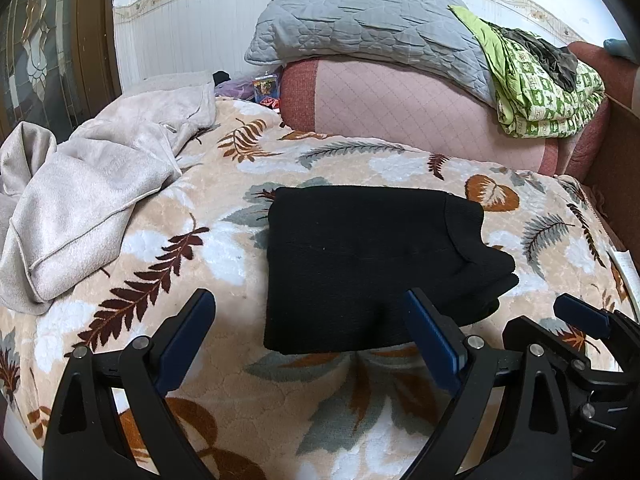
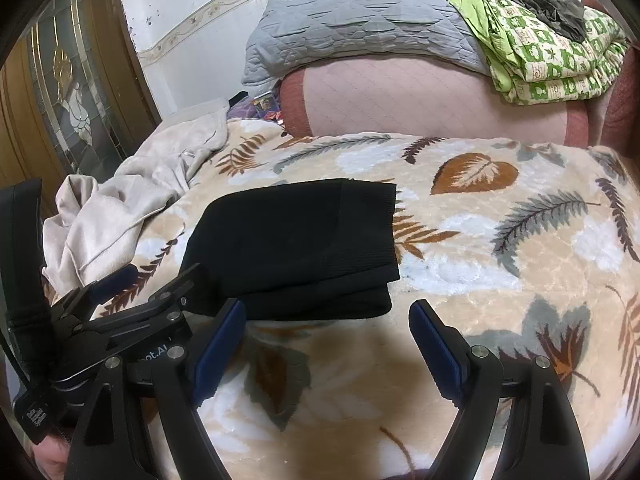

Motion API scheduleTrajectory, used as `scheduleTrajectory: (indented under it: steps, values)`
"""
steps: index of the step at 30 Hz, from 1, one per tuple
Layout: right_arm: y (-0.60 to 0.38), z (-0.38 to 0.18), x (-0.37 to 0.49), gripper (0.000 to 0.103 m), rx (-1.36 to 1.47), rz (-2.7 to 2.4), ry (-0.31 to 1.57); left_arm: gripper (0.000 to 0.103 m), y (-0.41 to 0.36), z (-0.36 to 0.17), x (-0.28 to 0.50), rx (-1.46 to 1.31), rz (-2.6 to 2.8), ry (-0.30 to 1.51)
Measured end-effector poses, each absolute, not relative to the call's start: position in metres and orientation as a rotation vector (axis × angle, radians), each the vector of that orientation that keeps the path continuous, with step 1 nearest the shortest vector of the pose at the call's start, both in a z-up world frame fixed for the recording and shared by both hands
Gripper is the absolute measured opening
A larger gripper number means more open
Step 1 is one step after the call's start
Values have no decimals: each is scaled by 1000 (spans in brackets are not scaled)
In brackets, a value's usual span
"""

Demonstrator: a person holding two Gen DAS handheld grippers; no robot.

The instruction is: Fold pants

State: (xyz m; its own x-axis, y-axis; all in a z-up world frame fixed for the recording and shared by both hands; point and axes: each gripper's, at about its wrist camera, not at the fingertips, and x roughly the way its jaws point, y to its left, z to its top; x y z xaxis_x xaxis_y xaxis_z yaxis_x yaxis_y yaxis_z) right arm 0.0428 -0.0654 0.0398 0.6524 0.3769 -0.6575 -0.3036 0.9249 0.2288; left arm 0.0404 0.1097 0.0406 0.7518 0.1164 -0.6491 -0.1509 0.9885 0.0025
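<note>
left wrist view was taken up by the black pants point(image 1: 360, 268), folded into a thick block on the leaf-patterned blanket point(image 1: 224, 420), just beyond the left gripper point(image 1: 310, 320), whose jaws were spread wide with nothing between them. its right finger hid a near corner of the pants. the right gripper point(image 2: 328, 326) was likewise held wide and empty, near the pants' right end. a beige garment point(image 1: 80, 208) was heaped far left, partly cut off. small items behind it, beside the pink bolster point(image 1: 400, 112), could not be made out.
</note>
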Motion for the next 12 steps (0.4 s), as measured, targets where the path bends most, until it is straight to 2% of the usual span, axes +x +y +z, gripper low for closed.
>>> scheduleTrajectory:
  steps: [12]
  values:
    - [-79, 45, 31, 85, 104, 379, 753, 95, 102, 50, 27, -57, 123, 681]
